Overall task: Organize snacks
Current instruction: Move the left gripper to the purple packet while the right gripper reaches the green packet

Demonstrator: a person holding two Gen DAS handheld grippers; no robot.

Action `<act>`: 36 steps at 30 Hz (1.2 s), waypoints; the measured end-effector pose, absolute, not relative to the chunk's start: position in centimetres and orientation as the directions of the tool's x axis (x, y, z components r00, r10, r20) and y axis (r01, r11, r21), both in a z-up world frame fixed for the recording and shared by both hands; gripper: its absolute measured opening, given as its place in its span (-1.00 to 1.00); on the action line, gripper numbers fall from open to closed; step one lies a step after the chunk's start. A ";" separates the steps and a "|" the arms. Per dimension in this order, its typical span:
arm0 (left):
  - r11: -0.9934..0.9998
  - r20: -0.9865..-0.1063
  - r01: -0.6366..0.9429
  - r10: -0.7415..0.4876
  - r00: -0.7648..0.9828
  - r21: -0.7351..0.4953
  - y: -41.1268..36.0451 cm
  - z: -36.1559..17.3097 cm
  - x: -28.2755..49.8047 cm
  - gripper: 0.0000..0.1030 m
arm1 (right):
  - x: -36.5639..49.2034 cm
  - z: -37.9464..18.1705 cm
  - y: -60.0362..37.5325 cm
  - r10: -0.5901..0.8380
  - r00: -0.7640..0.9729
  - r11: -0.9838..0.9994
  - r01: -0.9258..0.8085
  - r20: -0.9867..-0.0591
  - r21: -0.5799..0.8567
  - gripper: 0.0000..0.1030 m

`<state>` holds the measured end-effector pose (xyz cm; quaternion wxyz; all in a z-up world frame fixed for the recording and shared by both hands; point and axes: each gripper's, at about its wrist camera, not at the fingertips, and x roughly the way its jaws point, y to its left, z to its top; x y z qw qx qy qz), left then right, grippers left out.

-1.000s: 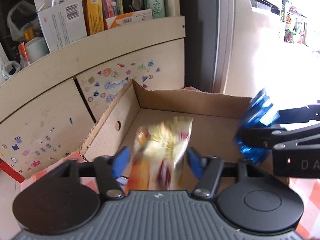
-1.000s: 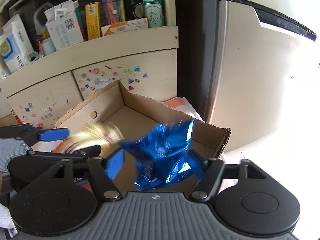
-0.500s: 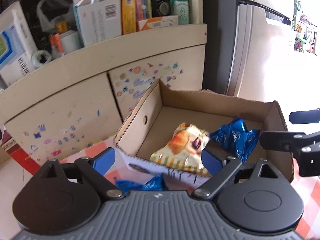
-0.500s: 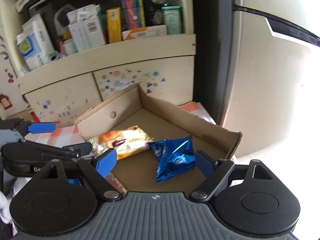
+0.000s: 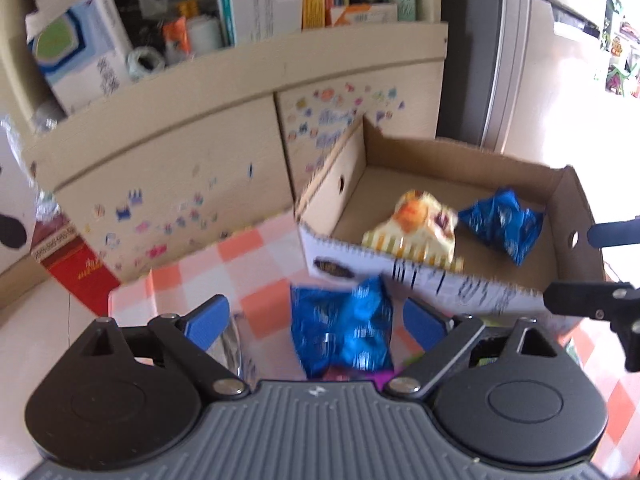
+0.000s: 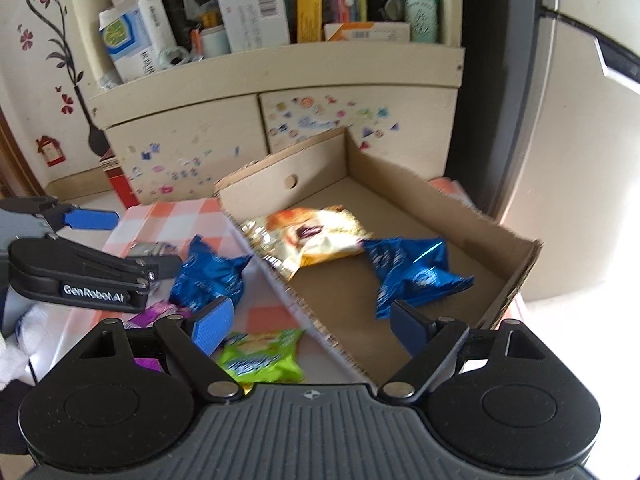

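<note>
Your left tool (image 5: 316, 318) stands wide open and holds nothing. Its blue pads (image 5: 206, 322) sit on either side of a blue snack packet (image 5: 342, 324) lying on the checkered counter (image 5: 256, 276), apart from the wrapper. This packet lies just outside the near wall of the cardboard box (image 5: 440, 280).

Your right tool (image 6: 312, 326) is also wide open and empty. Its left pad (image 6: 212, 326) is over the counter, its right pad (image 6: 410, 328) over the box floor, so the near box wall (image 6: 304, 312) runs between them.

Inside the box: a yellow-orange snack packet (image 6: 316, 236) toward the left wall, resting partly against the near wall. A second blue packet (image 6: 412, 270) lies to its right on the box floor; the two touch or nearly touch, hard to say which through the blur.

Outside the box on the counter, right wrist view: the first blue packet (image 6: 206, 276), a green packet (image 6: 262, 358) just beside the box wall, and a purple wrapper (image 6: 154, 314) partly hidden behind the tool. A silvery item (image 6: 154, 249) lies near your left tool (image 6: 120, 240); what it is cannot be told.

A stickered cabinet (image 6: 192, 148) stands behind the counter.
</note>
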<state>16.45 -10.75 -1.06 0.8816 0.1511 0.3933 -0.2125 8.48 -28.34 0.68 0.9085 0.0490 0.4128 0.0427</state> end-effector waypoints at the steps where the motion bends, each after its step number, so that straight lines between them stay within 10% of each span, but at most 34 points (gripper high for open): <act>1: 0.863 -0.767 0.496 -0.255 0.589 0.095 -10.6 -1.4 16.2 0.82 | 8.4 0.6 -28.2 0.130 0.649 0.990 -0.043 -0.749 0.134 0.74; 36: 0.878 -0.841 0.477 -0.228 0.490 0.040 -5.3 -5.5 14.0 0.81 | 12.4 -4.9 -23.0 0.227 0.442 0.972 -0.044 -0.868 0.232 0.23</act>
